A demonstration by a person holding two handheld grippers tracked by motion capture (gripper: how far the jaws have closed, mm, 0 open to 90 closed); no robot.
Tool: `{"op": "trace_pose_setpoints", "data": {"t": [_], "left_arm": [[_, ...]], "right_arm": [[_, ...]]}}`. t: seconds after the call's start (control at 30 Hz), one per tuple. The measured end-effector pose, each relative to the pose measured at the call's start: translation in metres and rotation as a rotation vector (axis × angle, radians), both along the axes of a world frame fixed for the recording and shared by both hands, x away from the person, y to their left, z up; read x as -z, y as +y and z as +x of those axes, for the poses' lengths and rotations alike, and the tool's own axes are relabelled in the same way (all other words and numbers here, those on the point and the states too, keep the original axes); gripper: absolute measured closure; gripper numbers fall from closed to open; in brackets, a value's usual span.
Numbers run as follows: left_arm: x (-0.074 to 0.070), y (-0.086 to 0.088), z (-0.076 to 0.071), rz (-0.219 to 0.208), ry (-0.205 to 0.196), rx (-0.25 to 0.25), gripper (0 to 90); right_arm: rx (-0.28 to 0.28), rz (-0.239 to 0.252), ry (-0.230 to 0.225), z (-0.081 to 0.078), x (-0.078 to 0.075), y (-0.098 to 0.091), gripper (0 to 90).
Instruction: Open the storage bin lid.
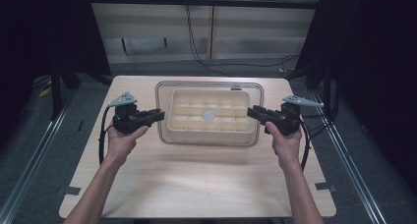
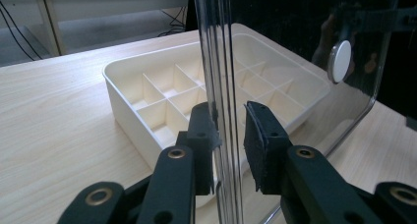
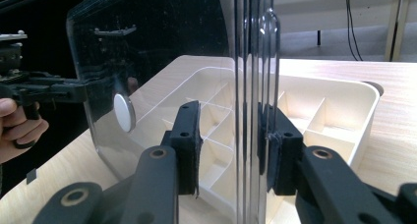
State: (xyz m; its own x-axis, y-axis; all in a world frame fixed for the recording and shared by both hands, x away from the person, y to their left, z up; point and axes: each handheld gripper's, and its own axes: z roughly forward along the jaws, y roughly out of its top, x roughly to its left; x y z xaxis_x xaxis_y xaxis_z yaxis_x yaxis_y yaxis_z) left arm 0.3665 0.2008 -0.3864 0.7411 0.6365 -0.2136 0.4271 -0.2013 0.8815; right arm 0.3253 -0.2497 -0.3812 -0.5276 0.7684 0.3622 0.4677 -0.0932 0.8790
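Observation:
A clear plastic lid (image 1: 164, 111) with a white round knob (image 1: 209, 115) hangs level over a cream tray (image 1: 177, 122) divided into several compartments. My left gripper (image 1: 160, 115) is shut on the lid's left rim, and my right gripper (image 1: 251, 111) is shut on its right rim. In the left gripper view the lid (image 2: 295, 32) stands edge-on between the jaws of the gripper (image 2: 230, 130), with the tray (image 2: 128, 101) behind it. The right gripper view shows the same grip (image 3: 231, 135) on the lid (image 3: 162, 47), the knob (image 3: 124, 112) and the tray (image 3: 339, 106).
The tray rests on a light wooden table (image 1: 196, 184) with bare wood in front of it. Black cables (image 1: 196, 42) run across the floor behind the table. Metal rails (image 1: 34, 155) flank both sides. In the right gripper view the other hand (image 3: 17, 126) shows at far left.

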Motion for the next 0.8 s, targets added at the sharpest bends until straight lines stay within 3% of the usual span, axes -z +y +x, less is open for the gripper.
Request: {"op": "trace_pose_setpoints", "data": {"t": [0.27,0.5,0.8], "left_arm": [[0.002,0.003,-0.012,0.03,-0.004,0.015,74.1],[0.003,0.004,-0.023,0.03,-0.004,0.019,74.3],[0.001,0.003,-0.036,0.053,-0.033,0.044,74.3]], "right_arm": [[-0.011,-0.024,0.019,-0.007,0.002,0.003,63.0],[-0.019,-0.011,0.046,-0.019,0.009,0.003,62.7],[-0.017,-0.033,0.036,-0.035,0.0,0.002,62.4]]}}
